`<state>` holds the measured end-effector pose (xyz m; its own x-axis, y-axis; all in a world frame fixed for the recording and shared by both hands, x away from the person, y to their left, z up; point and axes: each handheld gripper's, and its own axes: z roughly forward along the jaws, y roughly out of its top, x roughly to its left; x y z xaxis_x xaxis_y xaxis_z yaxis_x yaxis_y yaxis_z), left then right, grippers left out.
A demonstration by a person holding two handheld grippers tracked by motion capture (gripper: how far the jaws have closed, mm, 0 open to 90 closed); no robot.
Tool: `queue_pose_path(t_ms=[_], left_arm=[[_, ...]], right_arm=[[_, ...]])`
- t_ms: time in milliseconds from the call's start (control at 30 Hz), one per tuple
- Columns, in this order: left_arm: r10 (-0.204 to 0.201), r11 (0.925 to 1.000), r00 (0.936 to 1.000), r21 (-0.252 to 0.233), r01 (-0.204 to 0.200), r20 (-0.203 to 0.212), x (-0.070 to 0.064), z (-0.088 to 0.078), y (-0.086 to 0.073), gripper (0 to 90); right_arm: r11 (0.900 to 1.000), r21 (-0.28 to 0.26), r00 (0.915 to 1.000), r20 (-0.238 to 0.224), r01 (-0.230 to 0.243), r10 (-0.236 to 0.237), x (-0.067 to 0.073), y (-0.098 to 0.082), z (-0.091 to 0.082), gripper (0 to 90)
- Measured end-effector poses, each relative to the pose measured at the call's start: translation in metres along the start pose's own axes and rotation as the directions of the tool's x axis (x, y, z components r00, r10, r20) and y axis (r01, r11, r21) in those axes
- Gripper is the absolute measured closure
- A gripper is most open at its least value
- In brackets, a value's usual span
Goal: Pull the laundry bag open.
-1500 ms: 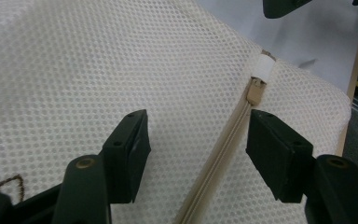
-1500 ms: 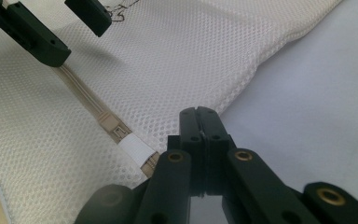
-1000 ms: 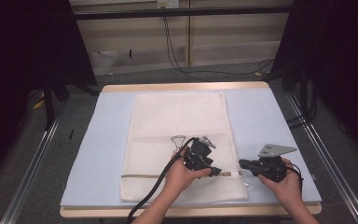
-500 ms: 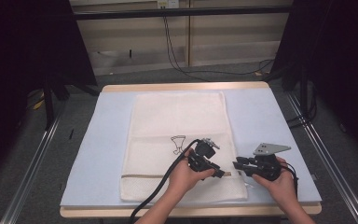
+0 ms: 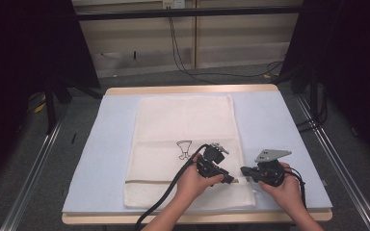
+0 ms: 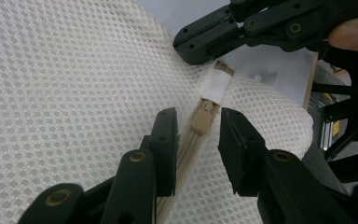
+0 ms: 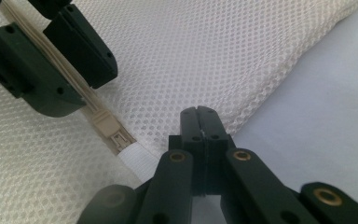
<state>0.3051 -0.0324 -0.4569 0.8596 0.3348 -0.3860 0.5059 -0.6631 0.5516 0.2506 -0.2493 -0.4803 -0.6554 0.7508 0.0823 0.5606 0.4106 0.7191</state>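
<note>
A white mesh bag point(image 5: 183, 125) lies flat on the light blue mat point(image 5: 279, 120). Its beige zipper pull point(image 6: 201, 120) sits near the bag's right edge, just short of a white end tab point(image 6: 216, 86). My left gripper point(image 6: 198, 115) point(image 5: 229, 179) is open; its jaws have closed in somewhat and stand on either side of the pull without touching it. My right gripper point(image 7: 200, 112) point(image 5: 244, 171) has just closed. It is shut, tips resting on the bag's edge beside the tab point(image 7: 137, 161), with no fabric visible between them. Both grippers nearly meet there.
A small black drawing point(image 5: 184, 148) marks the bag's middle. The left gripper's cable point(image 5: 173, 192) trails toward the table's near edge. Metal rails point(image 5: 33, 168) run along both sides of the table. Bare mat lies to the left and right of the bag.
The right gripper has shifted left toward the zipper's end, and the left gripper has edged right and nearer, uncovering the black drawing. The two now sit closer together.
</note>
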Motion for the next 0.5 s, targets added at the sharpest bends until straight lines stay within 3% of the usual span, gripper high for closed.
queue_pose_path(t_ms=[200,267,300,400,500], left_arm=[[-0.066,0.9978,0.9975,0.003,0.066,0.024,0.001,0.005,0.002,70.7],[-0.068,0.9977,0.9974,0.001,0.068,0.023,0.002,0.007,0.002,70.8],[-0.093,0.9957,0.9951,0.005,0.093,0.034,0.001,0.01,0.001,70.9],[-0.099,0.9951,0.9946,0.006,0.099,0.03,0.001,0.011,0.002,71.9],[-0.111,0.9938,0.9925,0.004,0.111,0.052,0.001,0.013,0.003,75.2]], right_arm=[[1.0,-0.02,1.0,-0.003,-0.004,0.004,-0.001,-0.003,0.0,90.0],[1.0,-0.024,1.0,-0.007,-0.005,0.005,-0.001,-0.003,-0.001,90.0],[1.0,-0.025,1.0,-0.007,-0.003,0.003,-0.001,-0.004,-0.001,90.0],[1.0,-0.027,1.0,-0.003,-0.007,0.007,-0.001,-0.004,-0.001,90.0],[1.0,-0.031,1.0,-0.005,-0.005,0.005,0.0,-0.004,-0.001,90.0]])
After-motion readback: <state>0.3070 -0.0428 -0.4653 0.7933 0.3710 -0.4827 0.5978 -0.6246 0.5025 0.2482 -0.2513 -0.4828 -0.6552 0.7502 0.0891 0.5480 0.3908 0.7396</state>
